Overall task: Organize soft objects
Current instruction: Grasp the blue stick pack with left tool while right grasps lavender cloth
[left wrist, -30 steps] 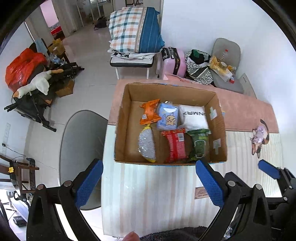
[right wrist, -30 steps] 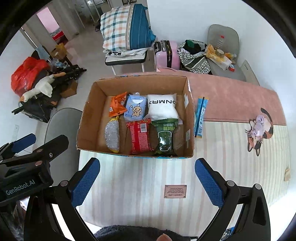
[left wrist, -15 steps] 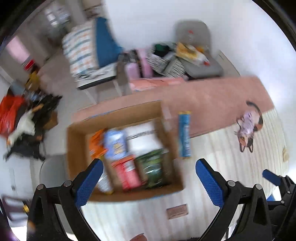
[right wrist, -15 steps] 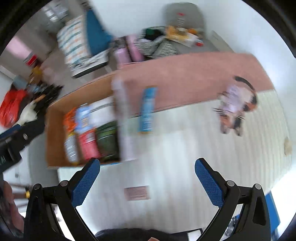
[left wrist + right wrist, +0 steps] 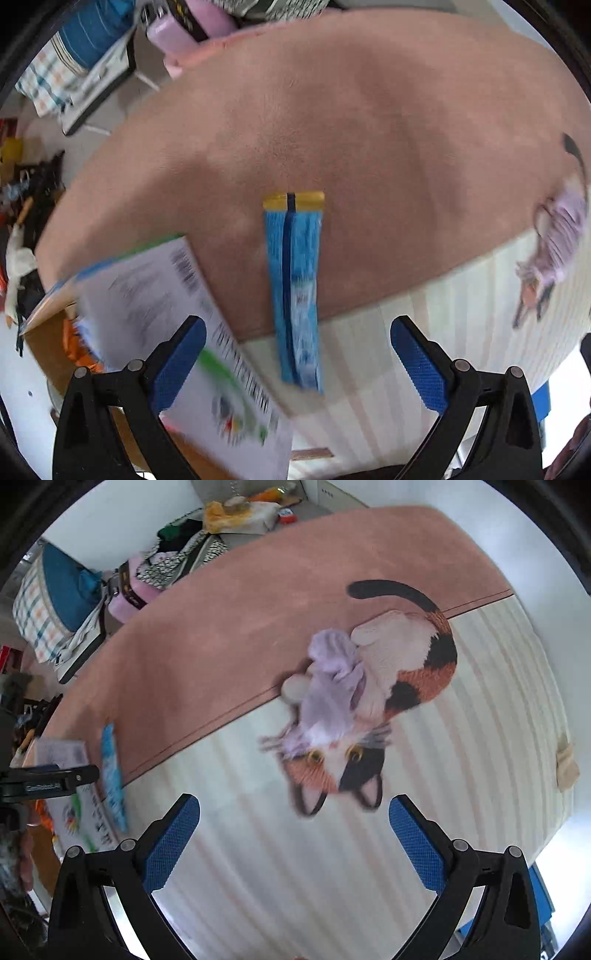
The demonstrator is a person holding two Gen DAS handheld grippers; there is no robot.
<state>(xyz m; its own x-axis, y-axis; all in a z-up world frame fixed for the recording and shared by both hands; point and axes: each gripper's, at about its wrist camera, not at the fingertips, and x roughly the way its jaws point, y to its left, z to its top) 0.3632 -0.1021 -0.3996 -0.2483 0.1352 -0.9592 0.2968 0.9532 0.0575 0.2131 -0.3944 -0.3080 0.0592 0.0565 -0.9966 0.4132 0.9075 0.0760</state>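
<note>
blue packet (image 5: 294, 291) flat, yellow-ended; lilac cloth (image 5: 334, 686) crumpled; both grippers' fingers apart, empty

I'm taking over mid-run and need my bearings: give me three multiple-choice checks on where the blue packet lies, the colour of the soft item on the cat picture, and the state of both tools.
1. Where does the blue packet lie?
A. Inside the cardboard box
B. On the mat, to the right of the box, across the pink and striped parts
C. On the cat picture

2. What colour is the soft item lying on the cat picture?
A. Pale purple
B. Bright red
C. Dark green

3. How do the two tools stand?
A. Both shut on packets
B. Left shut, right open
C. Both open, holding nothing

Answers:
1 B: the packet straddles the pink-to-stripe border, outside the box flap.
2 A: the crumpled fabric is lilac.
3 C: the left tool and right tool both show wide gaps between the fingers.
</note>
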